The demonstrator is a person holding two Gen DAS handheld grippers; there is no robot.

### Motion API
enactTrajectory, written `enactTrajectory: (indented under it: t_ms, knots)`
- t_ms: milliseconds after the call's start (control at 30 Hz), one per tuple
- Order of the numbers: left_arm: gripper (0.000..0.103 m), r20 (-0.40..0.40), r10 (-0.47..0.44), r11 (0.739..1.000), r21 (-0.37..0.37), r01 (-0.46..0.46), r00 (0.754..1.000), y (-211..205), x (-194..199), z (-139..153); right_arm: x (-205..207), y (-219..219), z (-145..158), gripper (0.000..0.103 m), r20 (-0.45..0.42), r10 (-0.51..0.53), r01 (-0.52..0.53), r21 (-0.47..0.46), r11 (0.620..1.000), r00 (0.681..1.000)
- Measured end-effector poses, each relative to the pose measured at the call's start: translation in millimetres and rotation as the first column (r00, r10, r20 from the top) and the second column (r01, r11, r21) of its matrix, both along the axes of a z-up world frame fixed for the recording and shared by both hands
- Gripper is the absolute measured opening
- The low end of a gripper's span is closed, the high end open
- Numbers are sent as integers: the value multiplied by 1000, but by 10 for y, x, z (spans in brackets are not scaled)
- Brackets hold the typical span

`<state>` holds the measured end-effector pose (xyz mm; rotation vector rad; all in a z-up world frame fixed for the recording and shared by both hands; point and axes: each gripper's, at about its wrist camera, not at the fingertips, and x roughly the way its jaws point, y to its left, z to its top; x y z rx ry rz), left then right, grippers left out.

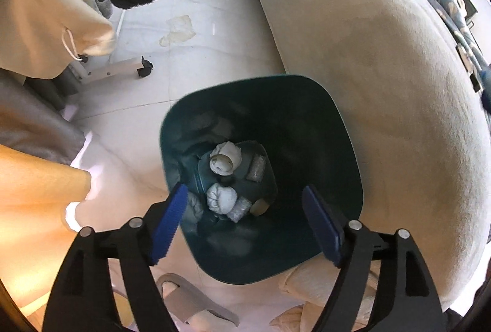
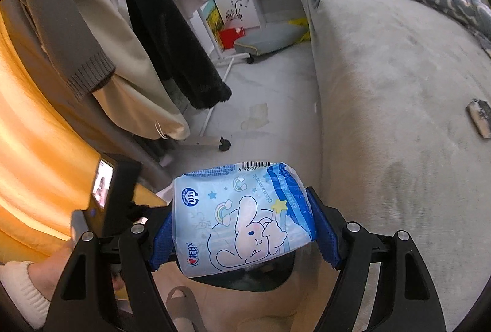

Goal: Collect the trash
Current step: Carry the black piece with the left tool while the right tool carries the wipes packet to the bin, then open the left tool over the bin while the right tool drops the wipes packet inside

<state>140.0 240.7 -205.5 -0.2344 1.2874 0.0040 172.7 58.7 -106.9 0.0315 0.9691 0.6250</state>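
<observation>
In the left wrist view, a dark green trash bin [image 1: 172, 129] stands on the floor beside the bed. At its bottom lie crumpled white tissues [image 1: 225, 158] and small wrappers [image 1: 256, 169]. My left gripper [image 1: 244, 189] hangs over the bin's mouth, pointing steeply down, open, with nothing between its blue pads. In the right wrist view, my right gripper [image 2: 242, 209] is shut on a light-blue tissue pack [image 2: 239, 218] printed with a cartoon rabbit. The pack is squeezed from both sides. The bin's rim [image 2: 260, 283] shows dark just below the pack.
The grey bed [image 1: 368, 86] runs along the right, and a small flat dark object [image 2: 480, 117] lies on it. A wheeled clothes rack [image 1: 144, 69] with hanging coats stands to the left. A slipper [image 1: 190, 301] lies near the bin. A floor stain [image 1: 178, 31] lies further off.
</observation>
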Motion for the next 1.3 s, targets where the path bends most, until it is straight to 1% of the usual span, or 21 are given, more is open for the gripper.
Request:
enactTrajectory:
  t_ms: [100,167,300,467,567,800,967,1000,1033,1133,1200,1300]
  knots:
    - [81,19,18,1000,-14,-18,1000,107,-15,55,31,108,-82,77,-15,6,-6,-17,1000,1000]
    - [81,50,39,998,-43,-37,998,203,-38,110,40,162,-126,77,-25,11,-12,-24,1000,1000]
    - [81,96,74,995,-72,-68,993,340,-73,222,69,282,-227,77,-42,22,-23,-42,999,999]
    - [81,152,79,996,-59,-70,985,463,-94,388,89,425,-424,77,-81,33,-40,-83,996,996]
    - [81,196,89,994,-81,-74,977,532,-103,513,102,502,-550,77,-103,40,-51,-109,993,994]
    - [81,310,87,994,-94,-60,947,583,-117,843,88,659,-724,77,-130,57,-77,-157,985,990]
    - [81,371,83,994,-102,-48,925,566,-108,995,50,748,-849,78,-145,82,-111,-202,973,986]
    - [81,384,87,993,-111,-47,919,560,-98,1034,45,762,-868,79,-148,91,-121,-210,970,985]
    - [81,398,89,992,-117,-45,913,552,-91,1078,45,773,-884,83,-153,98,-130,-214,968,983]
    - [81,445,84,992,-118,-34,892,495,-74,1224,50,780,-882,90,-151,109,-141,-223,964,983]
    - [81,483,62,995,-94,-18,873,425,-70,1321,65,772,-861,91,-147,118,-149,-220,964,982]
    - [81,515,35,997,-73,3,857,321,-52,1398,83,668,-740,91,-114,132,-154,-216,964,985]
